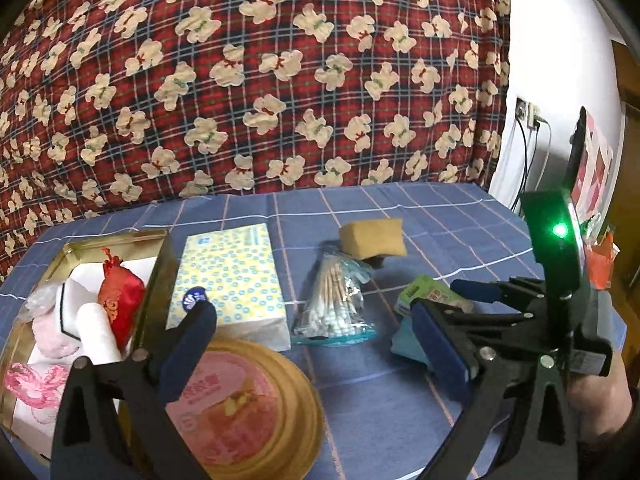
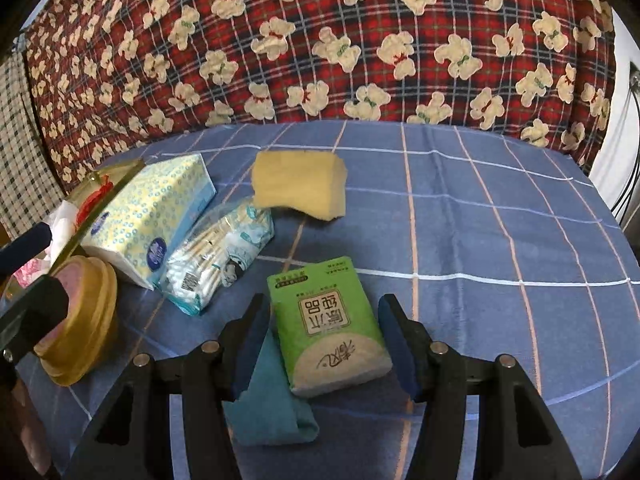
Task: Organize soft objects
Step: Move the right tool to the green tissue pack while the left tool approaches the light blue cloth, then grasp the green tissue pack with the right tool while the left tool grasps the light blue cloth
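Two grippers, both with jaws apart. Right gripper (image 2: 324,344) straddles a green rectangular tissue pack (image 2: 330,328); pads either side, not touching it. Pack lies partly on a folded teal cloth (image 2: 272,400), on the blue checked bedsheet (image 2: 500,220). Left gripper (image 1: 316,344) hovers empty above a round gold tin lid with pink label (image 1: 244,404). Beyond it: yellow-and-blue dotted soft tissue packet (image 1: 232,280), clear bag of cotton swabs (image 1: 336,304), yellow rectangular sponge (image 1: 372,236). Open gold rectangular tin (image 1: 156,264), left of the packet, holds a red embroidered pouch (image 1: 120,300) and white and pink soft items.
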A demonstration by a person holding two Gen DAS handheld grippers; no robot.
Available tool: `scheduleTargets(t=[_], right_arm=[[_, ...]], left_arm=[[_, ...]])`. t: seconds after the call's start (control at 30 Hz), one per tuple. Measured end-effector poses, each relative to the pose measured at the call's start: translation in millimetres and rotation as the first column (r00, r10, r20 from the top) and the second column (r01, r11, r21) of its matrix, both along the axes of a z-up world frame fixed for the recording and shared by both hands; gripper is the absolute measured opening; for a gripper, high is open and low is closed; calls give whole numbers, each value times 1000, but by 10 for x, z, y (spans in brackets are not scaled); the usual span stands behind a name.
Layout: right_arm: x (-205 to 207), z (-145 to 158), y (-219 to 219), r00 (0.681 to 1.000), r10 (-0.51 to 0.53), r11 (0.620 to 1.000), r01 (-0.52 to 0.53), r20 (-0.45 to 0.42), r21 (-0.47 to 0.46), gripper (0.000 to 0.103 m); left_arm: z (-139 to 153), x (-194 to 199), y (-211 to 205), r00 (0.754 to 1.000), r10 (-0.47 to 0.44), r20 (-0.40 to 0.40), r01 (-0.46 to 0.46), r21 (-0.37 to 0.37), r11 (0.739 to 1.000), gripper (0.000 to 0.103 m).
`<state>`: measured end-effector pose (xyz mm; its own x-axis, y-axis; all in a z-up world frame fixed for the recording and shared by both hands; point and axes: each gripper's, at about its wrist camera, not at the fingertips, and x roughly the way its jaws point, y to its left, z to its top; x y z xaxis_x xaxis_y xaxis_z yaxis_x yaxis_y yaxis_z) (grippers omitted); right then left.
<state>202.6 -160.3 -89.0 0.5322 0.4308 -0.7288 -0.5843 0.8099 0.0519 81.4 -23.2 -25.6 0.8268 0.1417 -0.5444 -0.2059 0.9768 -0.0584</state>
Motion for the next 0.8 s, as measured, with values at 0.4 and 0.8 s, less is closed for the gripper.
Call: scheduleTargets(t=[0.4, 0.8], right_arm=[[31, 16, -125, 998, -61, 998, 61, 2, 27, 53], [152, 98, -515, 971, -235, 972, 234, 33, 28, 53]], left_arm=[[-92, 114, -195, 999, -39, -28, 39, 18, 999, 100], [-150, 267, -552, 990, -119, -72, 124, 74, 990, 99]])
